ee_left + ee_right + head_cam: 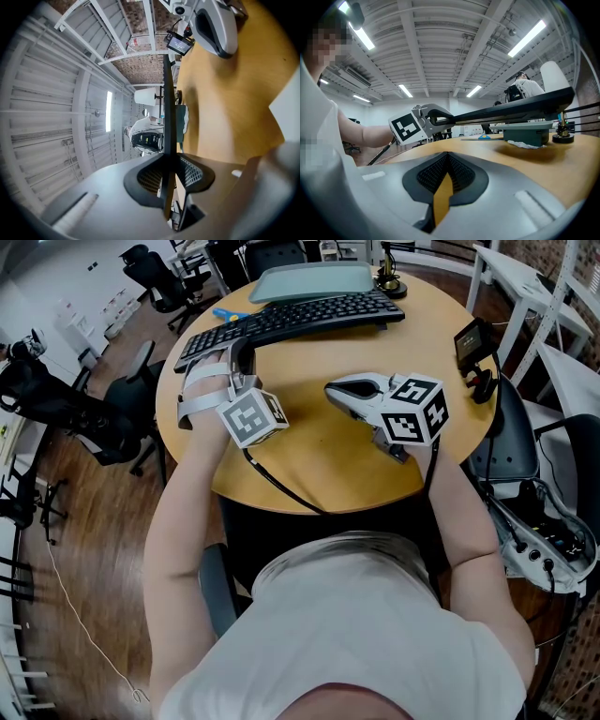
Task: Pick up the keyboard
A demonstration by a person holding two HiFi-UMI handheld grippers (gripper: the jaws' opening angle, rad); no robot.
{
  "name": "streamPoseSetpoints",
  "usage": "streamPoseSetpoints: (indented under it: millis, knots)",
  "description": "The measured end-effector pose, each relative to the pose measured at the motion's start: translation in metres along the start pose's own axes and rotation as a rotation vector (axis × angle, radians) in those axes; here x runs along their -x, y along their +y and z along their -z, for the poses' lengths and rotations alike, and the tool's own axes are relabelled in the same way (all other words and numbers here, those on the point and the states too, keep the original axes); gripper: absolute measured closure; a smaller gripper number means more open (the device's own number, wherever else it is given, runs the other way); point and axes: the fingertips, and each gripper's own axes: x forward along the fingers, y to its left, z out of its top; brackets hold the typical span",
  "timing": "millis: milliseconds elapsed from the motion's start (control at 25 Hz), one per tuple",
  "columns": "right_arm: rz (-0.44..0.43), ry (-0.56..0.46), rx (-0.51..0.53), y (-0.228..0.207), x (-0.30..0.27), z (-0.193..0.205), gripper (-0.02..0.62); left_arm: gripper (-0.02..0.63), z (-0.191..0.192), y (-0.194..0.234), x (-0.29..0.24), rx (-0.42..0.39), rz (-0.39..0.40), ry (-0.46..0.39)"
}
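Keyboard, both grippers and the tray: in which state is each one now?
keyboard: lifted off the table, held at one end.
left gripper: shut on the keyboard's edge.
right gripper: shut, empty.
tray: resting on the table.

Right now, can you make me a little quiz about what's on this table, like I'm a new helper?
1. True or false: the right gripper is gripping the keyboard.
2. What sits just behind the keyboard? A: a grey-green tray. B: a teddy bear. C: a pizza.
3. Fill in: the wooden table has a ____ top.

Key: 1 false, the left gripper is shut on its end and the right gripper holds nothing. 2 A. 3 round.
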Motion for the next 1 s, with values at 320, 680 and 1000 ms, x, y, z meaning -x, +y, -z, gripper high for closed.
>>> streamPoseSetpoints:
  millis: [320,680,1000]
  knots:
    - [0.000,-0.001,0.000,-0.001,0.000,0.001,0.594,0.517,-0.001,-0.002,-0.001,-0.008,0.004,-0.004]
    - [0.000,0.000,0.001,0.000,0.000,0.002,0.594,0.517,0.004,-0.029,-0.005,-0.032,0.073,0.019]
    - [-0.001,-0.001,0.001,0.000,0.000,0.001,0.594,0.517,0.008,-0.062,-0.011,-0.076,0.159,0.049]
